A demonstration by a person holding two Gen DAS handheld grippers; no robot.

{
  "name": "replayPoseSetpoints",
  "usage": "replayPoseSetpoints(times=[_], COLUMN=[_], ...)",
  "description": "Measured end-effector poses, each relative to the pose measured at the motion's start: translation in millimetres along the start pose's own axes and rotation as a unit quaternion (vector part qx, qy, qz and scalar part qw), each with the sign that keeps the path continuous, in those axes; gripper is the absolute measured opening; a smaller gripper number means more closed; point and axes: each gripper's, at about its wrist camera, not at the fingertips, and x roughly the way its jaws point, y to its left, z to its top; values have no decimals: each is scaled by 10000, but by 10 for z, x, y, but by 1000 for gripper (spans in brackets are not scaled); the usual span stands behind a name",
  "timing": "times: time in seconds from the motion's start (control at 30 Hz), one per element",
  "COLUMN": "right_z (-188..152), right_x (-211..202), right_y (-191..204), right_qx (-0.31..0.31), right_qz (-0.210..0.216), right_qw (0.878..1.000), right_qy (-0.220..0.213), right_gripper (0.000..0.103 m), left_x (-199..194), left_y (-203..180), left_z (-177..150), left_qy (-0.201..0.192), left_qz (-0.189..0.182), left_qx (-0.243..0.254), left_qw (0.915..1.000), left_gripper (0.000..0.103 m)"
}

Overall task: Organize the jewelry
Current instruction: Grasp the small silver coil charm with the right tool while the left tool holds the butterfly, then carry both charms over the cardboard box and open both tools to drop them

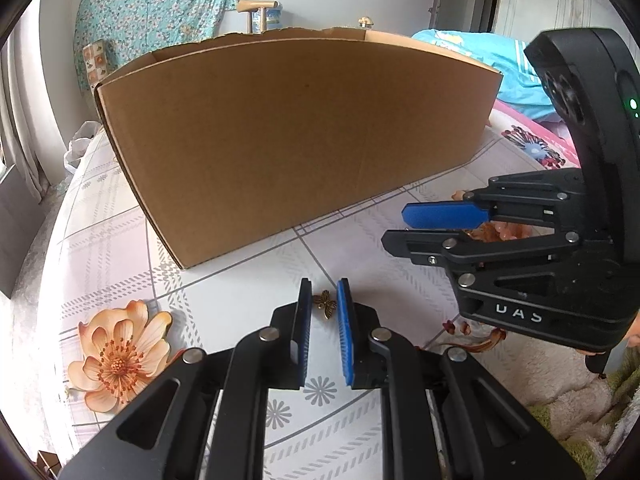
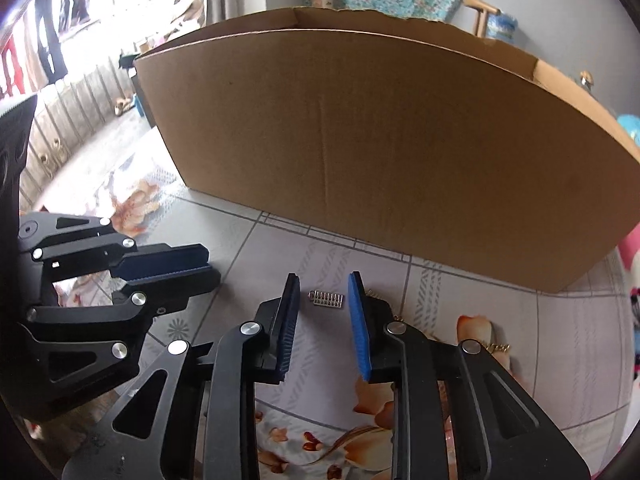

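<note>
Butterfly charm (image 1: 324, 305): small, bronze-coloured, between the blue pads of the left gripper (image 1: 324, 300), near their tips. The pads stand narrow and press it from both sides; it is held just over the cloth.

Silver charm (image 2: 327, 299): a little ribbed piece with a loop at one end, lying flat on the cloth between the fingers of the right gripper (image 2: 325, 294). The fingers stand narrow but apart from it, with a gap on each side; nothing is gripped.

Gold chain (image 2: 496, 347): a short run of links shows on the cloth past the right gripper's outer finger; the rest is hidden behind the gripper.

Grippers together: side by side and near each other, both pointing down at the cloth in front of the box. Each shows in the other's camera.

Cardboard box (image 1: 296, 136): plain brown, open at the top with a ragged rim, standing on the cloth just beyond both charms. Its inside cannot be seen.

Tablecloth (image 1: 120, 240): pale, with a grey check pattern and large orange flowers (image 1: 120, 354), covering the whole work surface.

Room: a turquoise flowered cloth (image 1: 160, 4) hangs on the wall behind the box, with a wooden chair back (image 1: 256, 10) beside it. A blue and pink bedcover (image 1: 500, 72) lies to one side, a fluffy blanket (image 1: 560, 392) at the near edge. A bright window with hanging clothes (image 2: 52, 32) shows in the right wrist view.
</note>
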Motion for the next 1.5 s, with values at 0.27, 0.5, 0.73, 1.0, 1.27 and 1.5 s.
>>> replayPoseSetpoints(times=[0.27, 0.5, 0.73, 1.0, 1.27, 1.5], right_z=[67, 21, -27, -76, -103, 16], right_x=[3, -38, -275, -572, -1043, -1275], right_y=[-43, -123, -193, -303, -463, -552], right_qx=[27, 192, 275, 494, 641, 721], right_qz=[72, 174, 269, 356, 515, 618], right_qw=[10000, 9997, 9991, 9967, 9914, 9833], right_qy=[56, 0, -191, -534, -1018, -1554], right_gripper=[13, 13, 13, 13, 13, 13], left_x=[-12, -33, -44, -187, -544, -931], left_y=[21, 46, 52, 1, -143, -174], left_z=[-17, -14, -33, -28, 90, 403], left_qy=[4, -26, -91, -245, -625, -1049], left_qz=[-11, -47, -69, -71, -112, -529], left_qx=[-31, -85, -41, 32, 187, 68], left_qw=[10000, 9999, 9999, 9997, 9978, 9930], left_gripper=[12, 12, 12, 12, 12, 12])
